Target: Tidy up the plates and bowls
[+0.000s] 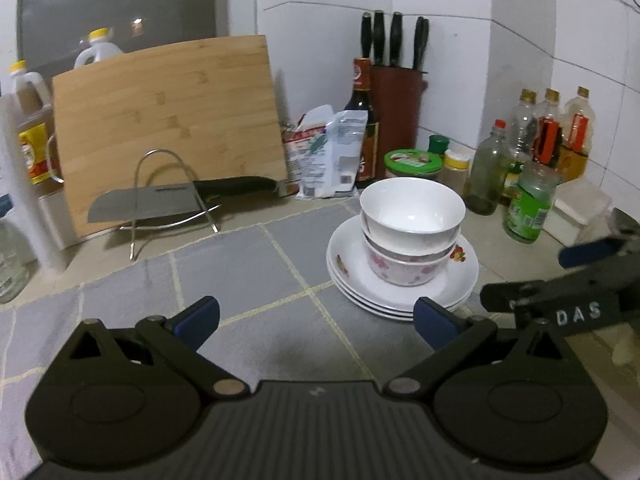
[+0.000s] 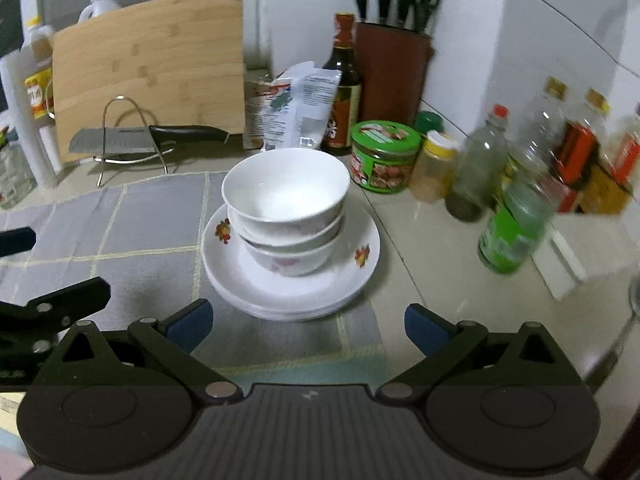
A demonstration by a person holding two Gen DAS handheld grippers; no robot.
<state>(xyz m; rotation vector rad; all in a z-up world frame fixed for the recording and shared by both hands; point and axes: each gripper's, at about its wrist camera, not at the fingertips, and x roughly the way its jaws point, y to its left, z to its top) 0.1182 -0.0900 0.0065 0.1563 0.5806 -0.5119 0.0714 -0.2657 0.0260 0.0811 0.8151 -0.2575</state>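
Observation:
A stack of white plates [image 1: 400, 300] with small fruit prints sits on the grey tiled mat [image 1: 248, 264]. Three bowls are nested on it: a plain white bowl [image 1: 412, 212] on top and a pink-flowered bowl [image 1: 404, 272] at the bottom. My left gripper [image 1: 316, 320] is open and empty, low over the mat just left of the stack. The right gripper [image 1: 524, 274] comes in from the right side. In the right wrist view the plates [image 2: 356, 276] and top bowl [image 2: 286, 196] lie straight ahead of my right gripper [image 2: 308, 324], which is open and empty. The left gripper [image 2: 70, 262] shows at the left edge.
A bamboo cutting board [image 1: 168, 120] leans at the back, with a cleaver [image 1: 144, 202] on a wire rack. A knife block [image 1: 396, 112], a sauce bottle [image 1: 362, 120], a green tin [image 2: 384, 156], several bottles [image 2: 516, 224] and a white box [image 1: 576, 212] crowd the back and right of the counter.

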